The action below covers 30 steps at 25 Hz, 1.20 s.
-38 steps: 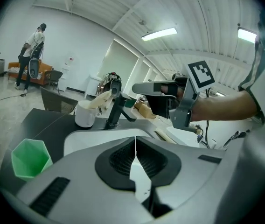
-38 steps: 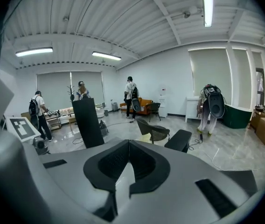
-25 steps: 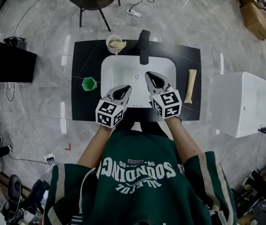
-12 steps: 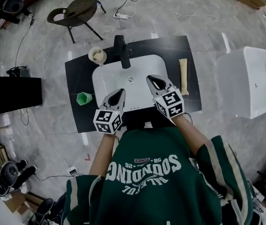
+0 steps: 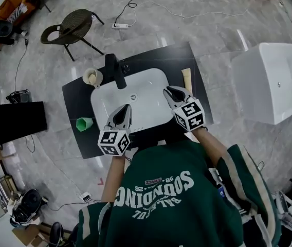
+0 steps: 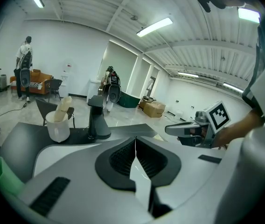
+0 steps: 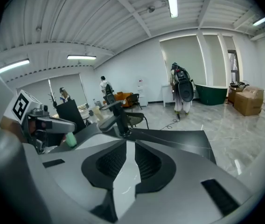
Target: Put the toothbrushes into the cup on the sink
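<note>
Reach step; nothing is picked up yet. Over the white sink basin [image 5: 147,79], the left gripper [image 5: 121,116] is pressed together and empty. The right gripper [image 5: 172,93] is just parting, a slim slit with nothing in it. A long cream packet [image 5: 187,77], likely toothbrushes, lies on the black worktop [image 5: 79,94] at the basin's 2 o'clock. The white cup [image 5: 92,77] stands at 10 o'clock. Next, the right jaws need to spread wider.

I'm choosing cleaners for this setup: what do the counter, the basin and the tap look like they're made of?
Counter: black and matte with faint pale veins, so probably stone or a stone-look slab.
Basin: smooth white with a slight sheen, likely glazed ceramic, possibly resin.
Tap: matte black and blocky, probably coated metal, though the look alone leaves that open.
</note>
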Each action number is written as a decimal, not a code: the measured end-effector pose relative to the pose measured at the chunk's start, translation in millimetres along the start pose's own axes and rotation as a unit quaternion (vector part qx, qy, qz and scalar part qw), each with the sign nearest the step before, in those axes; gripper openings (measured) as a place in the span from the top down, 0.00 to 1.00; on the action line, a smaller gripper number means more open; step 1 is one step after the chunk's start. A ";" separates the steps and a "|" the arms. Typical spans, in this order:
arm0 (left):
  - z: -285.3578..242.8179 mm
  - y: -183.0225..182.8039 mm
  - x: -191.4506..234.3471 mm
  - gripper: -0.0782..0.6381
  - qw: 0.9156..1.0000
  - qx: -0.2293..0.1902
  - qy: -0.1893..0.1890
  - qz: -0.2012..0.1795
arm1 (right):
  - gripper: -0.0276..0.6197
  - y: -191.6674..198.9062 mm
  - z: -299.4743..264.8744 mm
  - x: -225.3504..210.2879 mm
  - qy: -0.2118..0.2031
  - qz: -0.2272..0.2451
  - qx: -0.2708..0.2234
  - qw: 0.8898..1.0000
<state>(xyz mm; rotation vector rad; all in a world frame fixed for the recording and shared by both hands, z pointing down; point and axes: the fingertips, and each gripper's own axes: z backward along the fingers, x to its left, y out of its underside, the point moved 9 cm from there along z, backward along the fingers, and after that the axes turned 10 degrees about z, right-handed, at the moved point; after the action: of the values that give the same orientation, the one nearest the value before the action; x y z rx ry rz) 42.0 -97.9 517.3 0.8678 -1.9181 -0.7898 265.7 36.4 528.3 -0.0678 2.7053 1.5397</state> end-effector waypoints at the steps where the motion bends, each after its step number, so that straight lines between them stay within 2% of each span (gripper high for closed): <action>1: -2.2 -0.4 -3.5 0.87 1.000 0.001 0.001 0.001 | 0.86 2.6 0.4 -9.2 0.000 0.000 0.008 1.000; 4: -7.4 -1.1 -11.6 0.87 1.000 0.004 0.001 0.001 | 0.76 12.3 0.8 -38.5 0.002 -0.009 0.035 0.999; 7: -10.4 -2.1 -15.5 0.87 1.000 0.006 -0.006 0.004 | 0.71 22.0 -0.1 -71.2 0.003 -0.029 0.070 0.997; 11: -9.5 -4.7 -17.3 0.87 1.000 0.002 -0.021 0.009 | 0.69 27.4 -4.3 -113.8 0.014 -0.008 0.118 0.993; 16: -5.0 -1.3 -18.6 0.87 0.999 0.004 -0.037 0.015 | 0.67 44.7 -12.8 -156.4 0.012 -0.035 0.161 0.986; 23: -4.8 6.7 -25.9 0.87 0.998 0.006 -0.048 0.026 | 0.66 73.3 -38.3 -189.2 -0.059 -0.070 0.246 0.965; 27: -6.6 8.7 -32.7 0.87 0.998 0.008 -0.054 0.028 | 0.66 81.4 -46.6 -200.6 -0.101 -0.104 0.273 0.951; 30: -5.7 10.3 -37.8 0.87 0.998 0.009 -0.060 0.031 | 0.66 86.7 -50.0 -203.5 -0.116 -0.123 0.277 0.946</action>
<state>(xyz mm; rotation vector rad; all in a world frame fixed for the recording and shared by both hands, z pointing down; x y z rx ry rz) 58.9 -62.7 511.1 0.7828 -2.0499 -0.8055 464.3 42.5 637.6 -0.1859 2.6952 0.6446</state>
